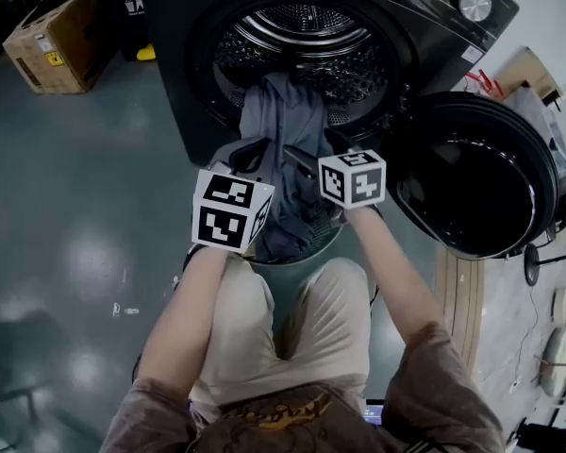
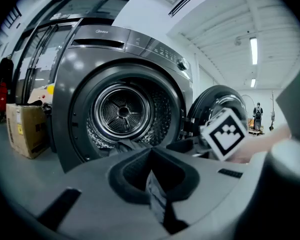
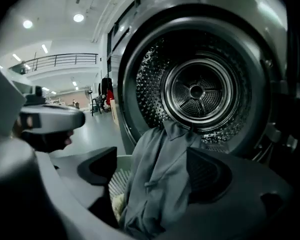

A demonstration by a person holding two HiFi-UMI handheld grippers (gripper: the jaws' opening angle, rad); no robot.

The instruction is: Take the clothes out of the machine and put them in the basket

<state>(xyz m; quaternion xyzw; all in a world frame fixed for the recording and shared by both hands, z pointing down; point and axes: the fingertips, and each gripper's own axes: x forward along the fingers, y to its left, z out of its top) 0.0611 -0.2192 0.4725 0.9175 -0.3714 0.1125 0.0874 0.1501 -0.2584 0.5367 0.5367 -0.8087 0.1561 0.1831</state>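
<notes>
A grey garment [image 1: 281, 121] hangs out of the drum [image 1: 302, 36] of the dark front-loading machine and drops into the basket [image 1: 334, 238] on the floor below. My left gripper [image 1: 253, 155] is at the garment's left side, shut on a fold of the grey cloth [image 2: 157, 198] that shows pinched between its pads. My right gripper [image 1: 321, 149] is at the garment's right side. In the right gripper view its jaws stand wide apart around the hanging garment [image 3: 160, 179], and the pads do not press on it. The slatted basket wall [image 3: 117, 176] shows under the cloth.
The round machine door [image 1: 476, 173] stands swung open to the right. A cardboard box [image 1: 52, 36] sits on the floor left of the machine. Wooden boards [image 1: 462, 291] lie to the right. The person's knees [image 1: 292, 319] are just behind the basket.
</notes>
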